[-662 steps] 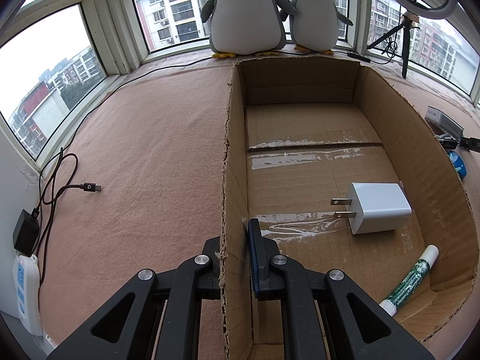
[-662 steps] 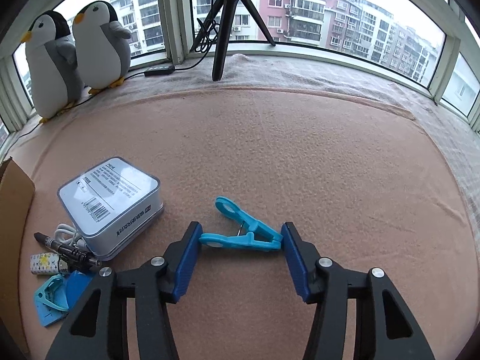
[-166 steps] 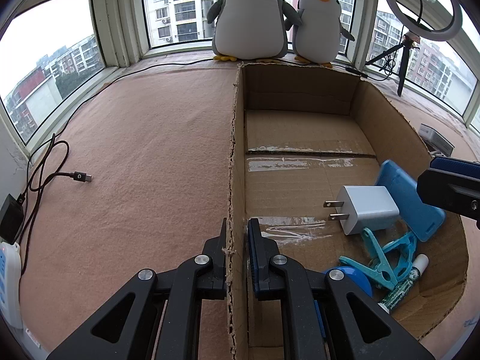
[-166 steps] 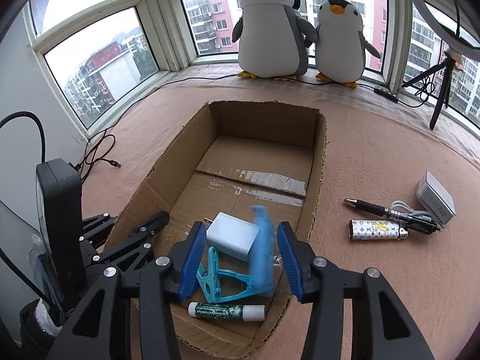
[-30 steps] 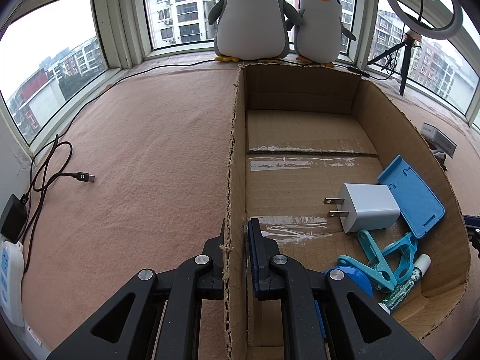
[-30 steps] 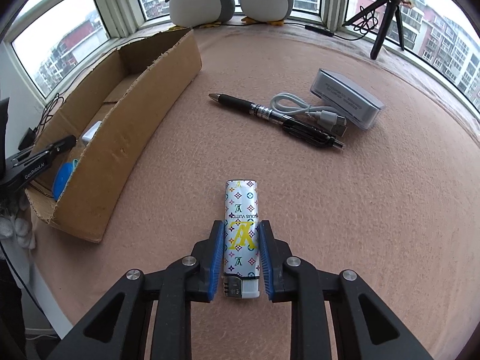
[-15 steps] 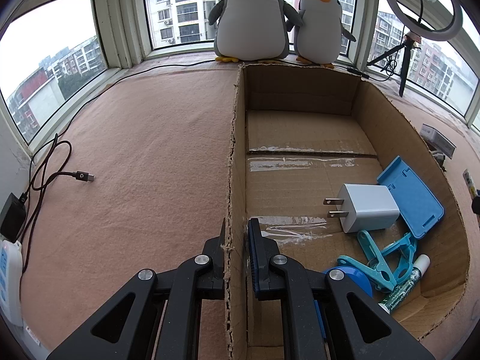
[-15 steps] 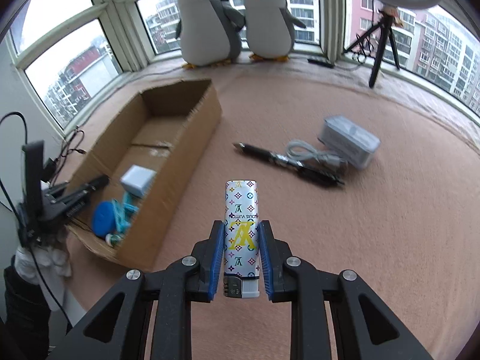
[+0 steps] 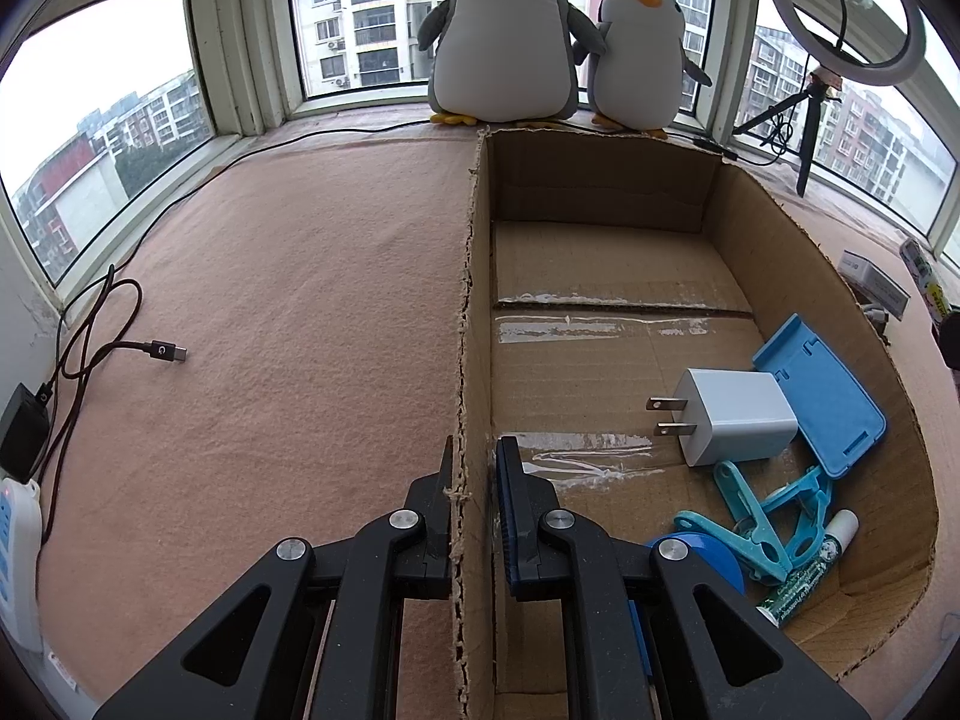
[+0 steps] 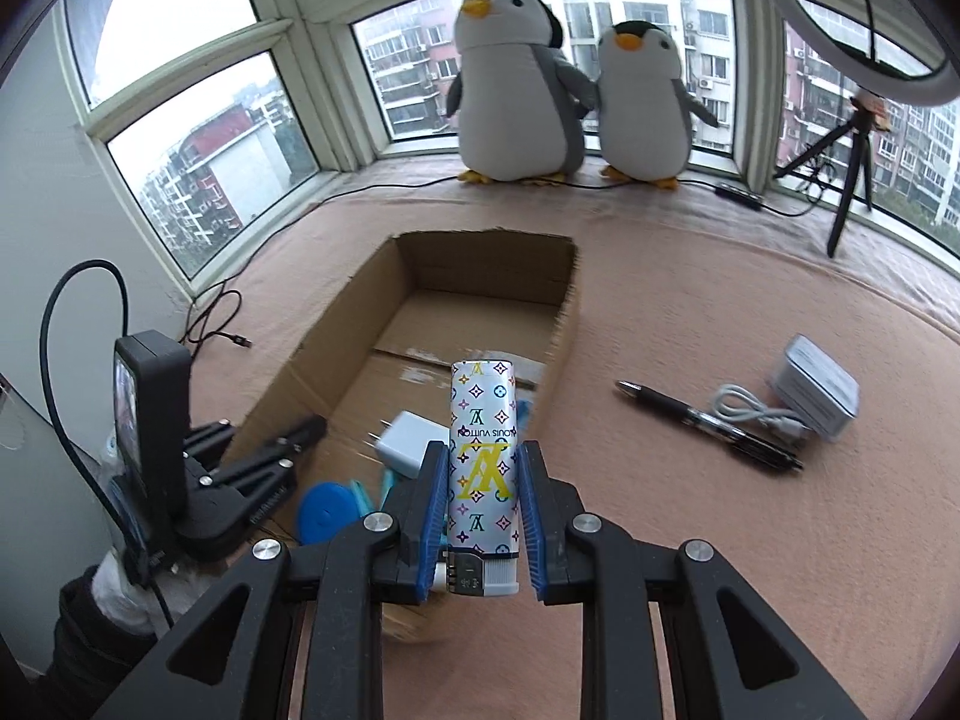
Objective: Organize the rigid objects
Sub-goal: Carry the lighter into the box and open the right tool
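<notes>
My right gripper [image 10: 483,465] is shut on a white patterned lighter [image 10: 483,444] and holds it in the air above the near right end of the cardboard box [image 10: 480,252]. The lighter's tip also shows at the right edge of the left wrist view [image 9: 921,270]. My left gripper [image 9: 474,462] is shut on the box's left wall [image 9: 465,324]. Inside the box lie a white charger [image 9: 729,417], a blue phone stand [image 9: 819,393], a blue clip [image 9: 762,516], a blue disc [image 9: 714,558] and a green glue stick [image 9: 807,570].
On the pink cloth right of the box lie a black pen [image 10: 708,423], a white cable [image 10: 756,411] and a grey tin [image 10: 819,387]. Two plush penguins [image 10: 522,78] and a tripod [image 10: 852,162] stand by the window. A black cable [image 9: 108,342] lies left of the box.
My right gripper has carried the lighter up off the cloth and leftward, over the box's near end. The left gripper has kept its hold on the box wall.
</notes>
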### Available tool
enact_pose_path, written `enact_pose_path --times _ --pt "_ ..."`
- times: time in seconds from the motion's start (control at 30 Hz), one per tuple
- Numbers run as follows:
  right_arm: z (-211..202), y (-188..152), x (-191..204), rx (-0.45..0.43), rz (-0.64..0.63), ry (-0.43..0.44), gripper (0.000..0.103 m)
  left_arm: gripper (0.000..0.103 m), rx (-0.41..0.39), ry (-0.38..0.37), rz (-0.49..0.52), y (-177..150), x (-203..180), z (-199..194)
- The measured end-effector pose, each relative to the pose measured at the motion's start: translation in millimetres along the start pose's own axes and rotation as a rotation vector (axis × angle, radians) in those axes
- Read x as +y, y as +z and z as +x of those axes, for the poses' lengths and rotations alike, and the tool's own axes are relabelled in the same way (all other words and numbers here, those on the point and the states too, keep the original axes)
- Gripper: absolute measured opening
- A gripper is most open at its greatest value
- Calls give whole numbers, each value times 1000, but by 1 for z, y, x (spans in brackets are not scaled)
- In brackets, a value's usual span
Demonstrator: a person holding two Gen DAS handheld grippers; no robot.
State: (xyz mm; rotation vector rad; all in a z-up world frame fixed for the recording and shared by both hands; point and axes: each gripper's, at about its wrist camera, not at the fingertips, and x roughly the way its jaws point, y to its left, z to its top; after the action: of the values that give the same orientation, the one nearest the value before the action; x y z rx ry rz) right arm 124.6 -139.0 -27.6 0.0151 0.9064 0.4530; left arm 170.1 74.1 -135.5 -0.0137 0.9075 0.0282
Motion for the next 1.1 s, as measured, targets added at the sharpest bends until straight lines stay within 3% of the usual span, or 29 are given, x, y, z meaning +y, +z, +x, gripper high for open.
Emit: enact_pose_path --times 0.73,0.83,1.1 --pt "44 7 35 60 -44 17 21 10 -2 -5 -2 -1 1 0" --pt "43 8 33 53 -36 21 28 10 -2 -5 -2 -1 1 0" --pt "37 8 29 44 -31 26 34 10 -2 -5 -1 -2 1 1"
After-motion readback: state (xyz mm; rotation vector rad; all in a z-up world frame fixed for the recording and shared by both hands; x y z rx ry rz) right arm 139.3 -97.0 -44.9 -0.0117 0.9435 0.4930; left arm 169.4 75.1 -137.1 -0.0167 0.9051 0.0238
